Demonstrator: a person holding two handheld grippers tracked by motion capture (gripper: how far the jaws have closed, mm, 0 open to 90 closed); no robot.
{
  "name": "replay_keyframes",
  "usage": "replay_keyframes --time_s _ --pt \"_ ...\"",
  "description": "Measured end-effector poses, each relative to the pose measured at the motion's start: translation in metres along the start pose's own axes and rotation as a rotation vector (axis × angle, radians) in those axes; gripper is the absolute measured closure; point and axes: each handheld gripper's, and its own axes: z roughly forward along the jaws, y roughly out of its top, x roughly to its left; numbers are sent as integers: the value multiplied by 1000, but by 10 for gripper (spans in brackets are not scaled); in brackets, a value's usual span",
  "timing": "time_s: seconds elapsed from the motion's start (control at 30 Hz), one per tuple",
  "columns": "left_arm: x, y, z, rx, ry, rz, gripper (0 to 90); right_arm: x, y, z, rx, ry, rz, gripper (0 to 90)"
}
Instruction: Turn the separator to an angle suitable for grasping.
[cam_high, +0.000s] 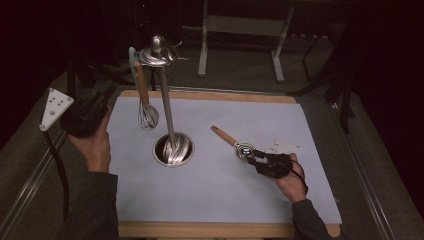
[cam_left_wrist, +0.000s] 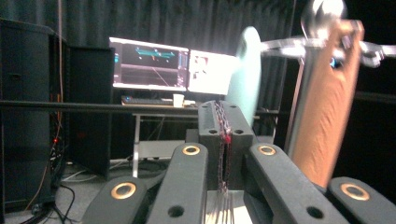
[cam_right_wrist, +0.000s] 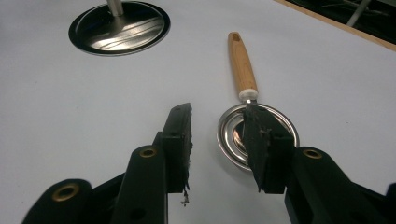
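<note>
A metal utensil stand (cam_high: 165, 100) rises from its round base (cam_high: 172, 149) at the mat's centre. From its top hooks hang a wooden-handled whisk (cam_high: 145, 100) and a mint-green utensil (cam_high: 132, 59). My left gripper (cam_high: 102, 100) hovers left of the stand, level with the whisk, shut with nothing between its pads (cam_left_wrist: 223, 116). Close ahead of it are the wooden handle (cam_left_wrist: 327, 107) and the mint-green utensil (cam_left_wrist: 245, 74). A wooden-handled utensil with a round metal head (cam_high: 245, 150) lies flat right of the base. My right gripper (cam_high: 252, 154) is open (cam_right_wrist: 218, 112), one finger over that metal head (cam_right_wrist: 233, 140).
A pale mat (cam_high: 225, 190) covers a wooden board (cam_high: 210, 229) on the table. The stand's base (cam_right_wrist: 119, 28) is beyond the lying utensil's handle (cam_right_wrist: 243, 65). Monitors (cam_left_wrist: 149, 65) and a dark cabinet (cam_left_wrist: 28, 116) stand beyond the table, with a metal frame (cam_high: 240, 30) at the back.
</note>
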Motion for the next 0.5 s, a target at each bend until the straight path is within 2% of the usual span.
replay_keyframes --time_s 0.07,0.17,0.23,0.3,0.5 --pt "-1 -6 -3 1 -3 -7 885 0 0 0 1 -1 0 618" --pt "-2 -16 -7 18 -4 5 878 0 -1 0 3 -1 3 618" --pt "-1 -23 -9 43 1 26 868 -1 -1 0 4 -1 2 616" --pt "1 -30 -9 67 1 28 860 -1 -1 -1 3 -3 0 616" --pt "6 -53 -17 105 12 8 852 -2 -1 -2 5 -7 4 613"
